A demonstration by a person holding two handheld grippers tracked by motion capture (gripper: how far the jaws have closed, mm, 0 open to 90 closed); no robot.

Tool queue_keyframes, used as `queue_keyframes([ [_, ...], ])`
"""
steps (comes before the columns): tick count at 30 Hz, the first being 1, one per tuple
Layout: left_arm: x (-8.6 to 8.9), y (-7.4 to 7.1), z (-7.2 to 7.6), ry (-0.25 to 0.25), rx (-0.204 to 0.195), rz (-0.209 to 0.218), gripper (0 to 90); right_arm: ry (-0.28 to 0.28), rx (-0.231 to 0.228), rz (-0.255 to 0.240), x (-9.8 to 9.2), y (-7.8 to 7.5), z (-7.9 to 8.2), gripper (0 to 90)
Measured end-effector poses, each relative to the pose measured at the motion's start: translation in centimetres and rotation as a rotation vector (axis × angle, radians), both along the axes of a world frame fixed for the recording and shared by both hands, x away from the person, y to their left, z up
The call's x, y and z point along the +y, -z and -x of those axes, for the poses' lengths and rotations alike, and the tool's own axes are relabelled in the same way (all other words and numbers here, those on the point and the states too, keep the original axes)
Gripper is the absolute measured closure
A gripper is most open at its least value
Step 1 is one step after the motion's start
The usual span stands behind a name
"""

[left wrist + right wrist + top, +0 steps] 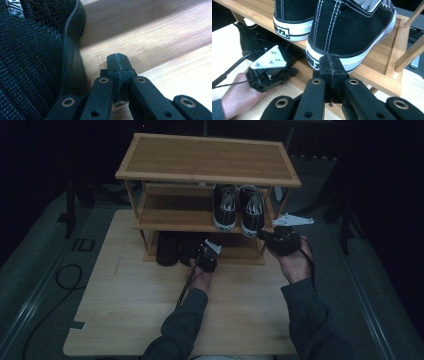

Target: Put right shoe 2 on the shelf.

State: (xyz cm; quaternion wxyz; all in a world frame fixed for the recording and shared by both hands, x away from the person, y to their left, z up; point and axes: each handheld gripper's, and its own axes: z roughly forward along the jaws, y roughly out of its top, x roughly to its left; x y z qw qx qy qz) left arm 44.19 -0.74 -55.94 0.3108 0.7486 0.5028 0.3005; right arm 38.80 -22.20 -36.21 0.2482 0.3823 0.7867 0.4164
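Observation:
A three-tier bamboo shoe rack (207, 157) stands on a pale wooden table (150, 310). A pair of black canvas sneakers with white soles (239, 209) sits on the middle shelf, heels toward me. A pair of black mesh shoes (170, 249) rests on the bottom shelf. My left gripper (202, 251) is low at the bottom shelf; its jaws (117, 58) are shut and empty, just right of a mesh shoe's sole (71, 57). My right gripper (262, 234) is shut and empty, its tips (329, 61) right at the heel of the right sneaker (352, 27).
The rack's top shelf is bare. A thin bamboo post (412, 53) frames the middle shelf's right end. In the right gripper view, the left gripper (293, 71) and its hand lie lower left. Cables (65, 280) run over the grey floor left of the table.

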Motion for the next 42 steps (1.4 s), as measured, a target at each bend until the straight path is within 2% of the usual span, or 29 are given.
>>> queue_keyframes([
  [5, 0.0, 0.0, 0.0, 0.0, 0.001, 0.001, 90.0, -0.007, 0.005, -0.012, 0.1, -0.1, -0.3, 90.0],
  [10, 0.0, 0.0, 0.0, -0.002, -0.001, 0.0, 90.0, 0.001, -0.004, 0.012, 0.8, 0.0, -0.5, 90.0],
  [21, 0.0, 0.0, 0.1, -0.003, -0.004, -0.008, 90.0, -0.001, -0.019, 0.028, 2.2, 0.3, -1.0, 90.0],
  [25, 0.0, 0.0, 0.1, -0.004, -0.004, -0.004, 90.0, 0.019, -0.028, 0.045, 2.4, 0.4, -1.2, 90.0],
  [27, 0.0, 0.0, 0.1, -0.005, -0.005, -0.005, 90.0, 0.02, -0.018, 0.024, 2.3, 0.4, -1.4, 90.0],
  [32, -0.1, 0.0, 0.1, -0.003, -0.007, -0.011, 90.0, 0.005, -0.013, 0.036, 2.4, 0.6, -1.6, 90.0],
  [35, -0.1, 0.0, 0.1, -0.002, -0.007, -0.012, 90.0, -0.008, 0.011, 0.008, 2.0, 0.7, -1.8, 90.0],
  [42, -0.1, 0.0, 0.1, -0.002, -0.005, -0.008, 90.0, -0.01, 0.018, 0.007, 1.9, 0.8, -1.7, 89.8],
])
